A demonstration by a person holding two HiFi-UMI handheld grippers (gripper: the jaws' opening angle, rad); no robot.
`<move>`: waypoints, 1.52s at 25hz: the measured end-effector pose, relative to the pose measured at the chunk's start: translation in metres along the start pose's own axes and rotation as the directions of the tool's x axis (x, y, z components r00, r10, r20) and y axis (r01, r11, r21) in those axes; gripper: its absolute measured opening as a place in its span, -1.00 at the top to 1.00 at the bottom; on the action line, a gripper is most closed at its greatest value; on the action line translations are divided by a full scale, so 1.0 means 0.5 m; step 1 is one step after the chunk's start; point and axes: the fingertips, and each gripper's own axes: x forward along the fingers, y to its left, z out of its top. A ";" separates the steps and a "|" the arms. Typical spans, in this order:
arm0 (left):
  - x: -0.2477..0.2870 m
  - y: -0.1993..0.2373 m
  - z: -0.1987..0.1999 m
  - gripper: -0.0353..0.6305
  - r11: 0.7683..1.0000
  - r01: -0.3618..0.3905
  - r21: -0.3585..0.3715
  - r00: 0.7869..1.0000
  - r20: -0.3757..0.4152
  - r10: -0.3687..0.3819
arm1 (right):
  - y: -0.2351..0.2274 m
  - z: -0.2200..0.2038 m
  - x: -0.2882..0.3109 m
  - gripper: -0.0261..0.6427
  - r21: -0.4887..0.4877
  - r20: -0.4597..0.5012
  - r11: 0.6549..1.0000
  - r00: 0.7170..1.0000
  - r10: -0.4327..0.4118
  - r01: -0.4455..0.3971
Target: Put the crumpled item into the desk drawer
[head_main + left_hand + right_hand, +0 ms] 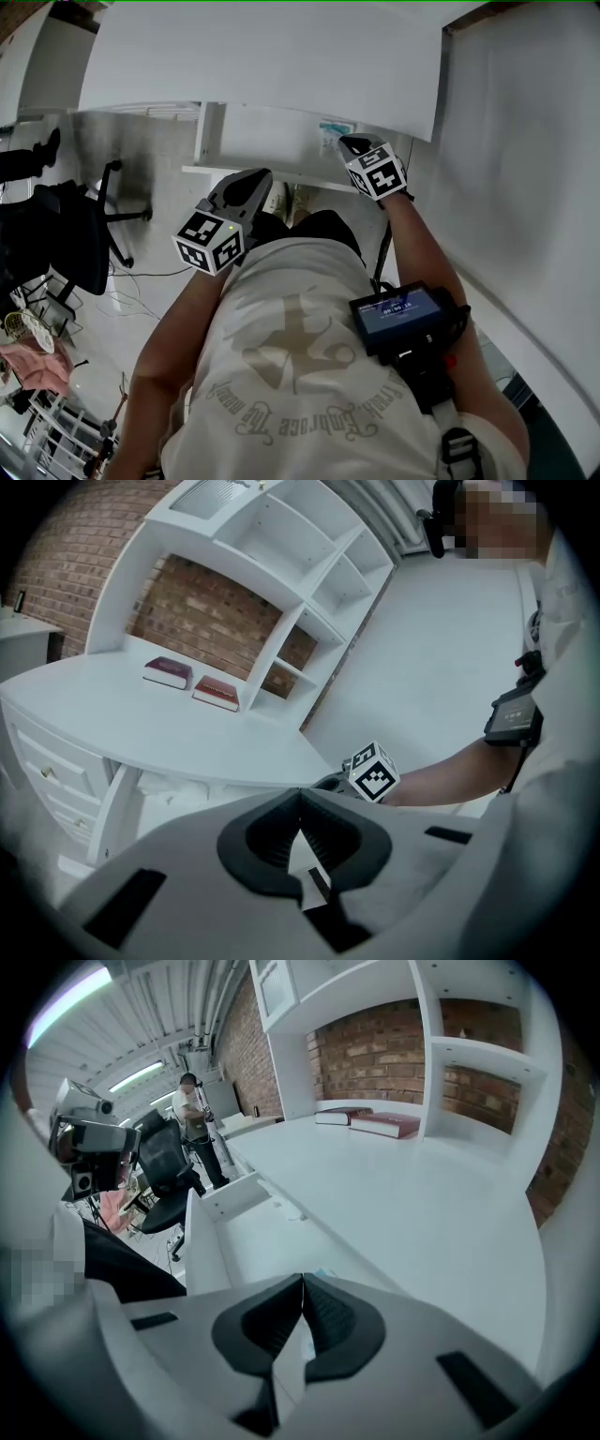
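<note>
Crumpled white item with teal print (333, 130): lies in the open white desk drawer (208, 131) at the tips of the right gripper (349, 142), jaws together, hold on it unclear; left gripper (261, 178) closed, empty; recommended: part right jaws fully, then lift clear.

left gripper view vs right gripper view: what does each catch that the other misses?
Left gripper view only: the right gripper with its marker cube, the person's forearm, and a dark device strapped to the person.
Right gripper view only: a black office chair, a person standing in the background, ceiling lights, and the head camera rig.
Both: the white desk top, two red books, white shelves against a brick wall, the open drawer, and each view's own jaws closed together.
</note>
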 end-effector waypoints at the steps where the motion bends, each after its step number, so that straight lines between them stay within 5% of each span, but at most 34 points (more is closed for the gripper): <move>1: 0.002 -0.001 0.004 0.83 1.000 0.003 0.003 1.000 0.003 -0.003 | -0.001 0.004 -0.007 0.85 0.004 0.010 1.000 1.000 -0.004 0.003; 15: -0.022 -0.057 0.092 0.83 0.994 0.073 0.085 0.996 0.045 -0.077 | 0.047 0.100 -0.186 0.85 0.116 0.214 0.992 0.974 -0.071 0.047; 25: -0.014 -0.090 0.113 0.83 0.978 0.147 0.148 0.988 0.034 -0.154 | 0.091 0.154 -0.295 0.85 0.260 0.439 0.965 0.890 -0.126 0.008; 38: -0.017 -0.135 0.116 0.83 0.948 0.233 0.218 0.971 0.004 -0.240 | 0.148 0.139 -0.381 0.85 0.317 0.522 0.948 0.828 -0.204 0.034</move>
